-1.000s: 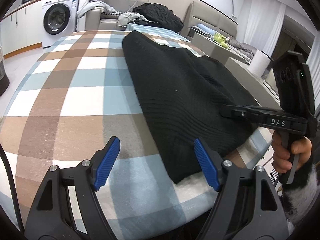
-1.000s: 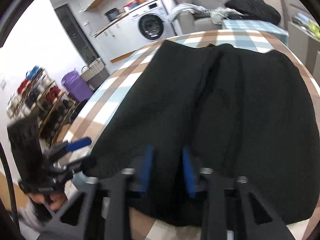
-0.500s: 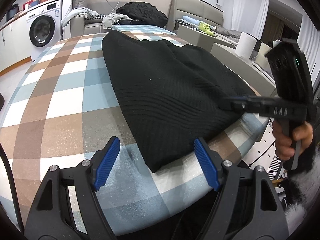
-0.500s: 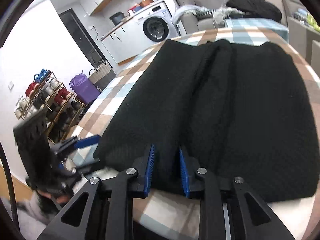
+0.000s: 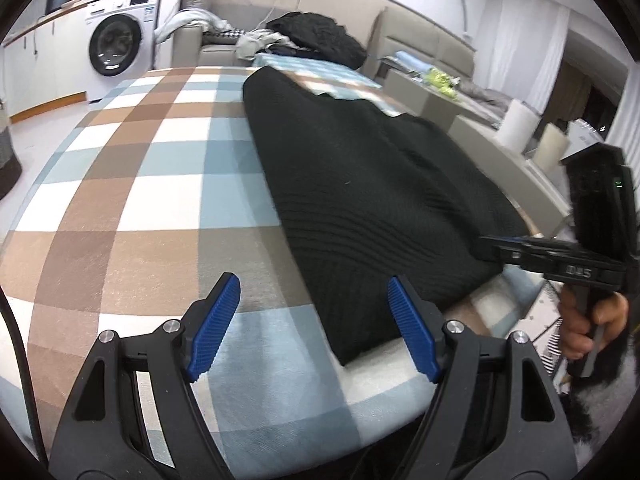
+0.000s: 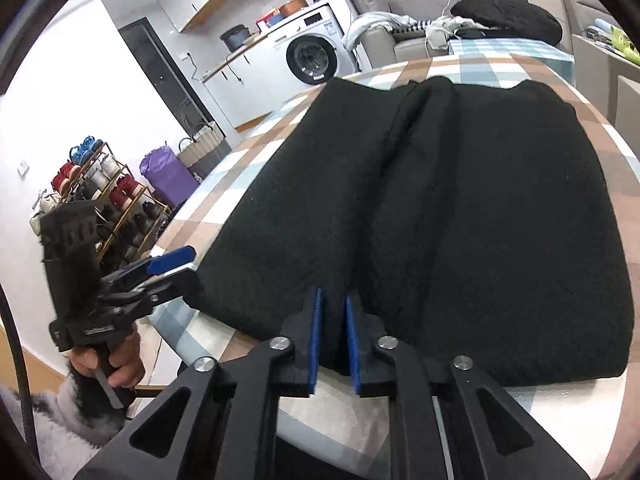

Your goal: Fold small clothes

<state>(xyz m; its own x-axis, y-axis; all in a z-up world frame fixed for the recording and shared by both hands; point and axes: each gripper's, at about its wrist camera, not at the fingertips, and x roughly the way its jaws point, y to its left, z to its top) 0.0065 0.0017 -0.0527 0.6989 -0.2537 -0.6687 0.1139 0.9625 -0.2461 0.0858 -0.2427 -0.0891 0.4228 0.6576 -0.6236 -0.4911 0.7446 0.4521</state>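
Black knit garment [image 6: 452, 216] lies spread on the checked tablecloth [image 5: 132, 200]. Right gripper [image 6: 333, 334], jaws just closing, pinches its near hem; left gripper [image 5: 312, 328] gapes empty beside its corner.

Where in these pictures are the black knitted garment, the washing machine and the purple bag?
Black knitted garment [image 6: 460, 208], right wrist view: middle of the knit.
Washing machine [image 5: 116, 46], left wrist view: round door.
Purple bag [image 6: 168, 176], right wrist view: front of the bag.
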